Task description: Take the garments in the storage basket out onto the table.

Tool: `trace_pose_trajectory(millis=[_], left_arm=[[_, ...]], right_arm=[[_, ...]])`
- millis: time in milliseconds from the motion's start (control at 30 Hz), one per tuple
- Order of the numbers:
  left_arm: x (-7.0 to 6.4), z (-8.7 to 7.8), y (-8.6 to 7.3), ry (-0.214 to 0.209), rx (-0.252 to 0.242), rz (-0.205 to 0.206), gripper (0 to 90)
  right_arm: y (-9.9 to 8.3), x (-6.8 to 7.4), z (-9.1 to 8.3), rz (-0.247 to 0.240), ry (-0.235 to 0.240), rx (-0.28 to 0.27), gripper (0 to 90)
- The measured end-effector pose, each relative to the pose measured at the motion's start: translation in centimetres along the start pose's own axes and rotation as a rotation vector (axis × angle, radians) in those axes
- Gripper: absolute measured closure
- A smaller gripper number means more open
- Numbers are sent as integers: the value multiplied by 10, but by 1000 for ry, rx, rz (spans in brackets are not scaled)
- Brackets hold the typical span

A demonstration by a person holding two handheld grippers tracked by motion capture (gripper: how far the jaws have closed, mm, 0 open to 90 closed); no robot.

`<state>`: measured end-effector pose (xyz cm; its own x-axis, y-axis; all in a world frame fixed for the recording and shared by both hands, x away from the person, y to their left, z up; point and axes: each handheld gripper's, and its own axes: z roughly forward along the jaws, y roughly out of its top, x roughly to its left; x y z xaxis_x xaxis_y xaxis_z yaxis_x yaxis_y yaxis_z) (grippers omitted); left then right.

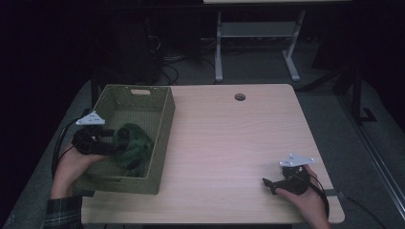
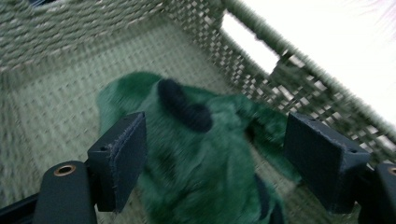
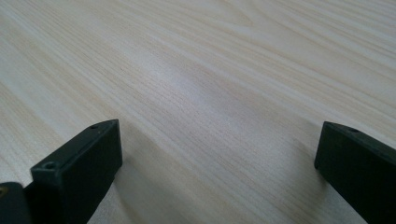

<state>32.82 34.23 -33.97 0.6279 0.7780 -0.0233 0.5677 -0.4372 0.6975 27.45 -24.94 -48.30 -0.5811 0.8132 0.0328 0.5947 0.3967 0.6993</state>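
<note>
Lying on the floor of the olive-green woven basket, toward its near end, the dark green fuzzy plush toy with black trim sits between the spread jaws of the left gripper, which are parted on either side of it and not closed on the fabric. Judging by this, the toy is either just dropped in or about to be picked out; no grasp is in place now. Well apart, the right gripper rests idle with jaws wide over the bare pale wooden table.
</note>
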Motion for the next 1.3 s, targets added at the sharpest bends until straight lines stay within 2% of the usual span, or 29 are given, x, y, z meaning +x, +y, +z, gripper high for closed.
trace_pose_trajectory(millis=[233, 300, 500, 567, 700, 833, 867, 933, 967, 1067, 1100, 1167, 1233, 1300], left_arm=[[8, 5, -12, 7, 47, -21, 210], [9, 10, -16, 9, 76, -14, 208], [12, 17, -20, 7, 118, -16, 204], [13, 20, -21, 11, 152, -15, 204], [14, 21, -21, 18, 163, -17, 209], [14, 23, -21, 14, 185, -8, 258], [13, 23, -21, 11, 187, -5, 289], [13, 24, -22, 6, 202, 6, 419], [13, 24, -22, 4, 208, 14, 419], [12, 26, -22, 7, 237, 32, 620], [12, 27, -22, 0, 238, 21, 718], [13, 26, -21, 0, 240, 21, 777], [12, 25, -20, 8, 233, 20, 787], [12, 17, -16, 22, 196, 20, 796]], right_arm=[[0, 0, 0, 0, 0, 0, 6], [0, 0, 0, 0, 0, 0, 6], [0, 0, 0, 0, 0, 0, 6], [0, 0, 0, 0, 0, 0, 6], [0, 0, 0, 0, 0, 0, 6], [0, 0, 0, 0, 0, 0, 6], [0, 0, 0, 0, 0, 0, 6], [0, 0, 0, 0, 0, 0, 6], [0, 0, 0, 0, 0, 0, 6], [0, 0, 0, 0, 0, 0, 6], [0, 0, 0, 0, 0, 0, 7], [0, 0, 0, 0, 0, 0, 6], [0, 0, 0, 0, 0, 0, 6], [0, 0, 0, 0, 0, 0, 6]])
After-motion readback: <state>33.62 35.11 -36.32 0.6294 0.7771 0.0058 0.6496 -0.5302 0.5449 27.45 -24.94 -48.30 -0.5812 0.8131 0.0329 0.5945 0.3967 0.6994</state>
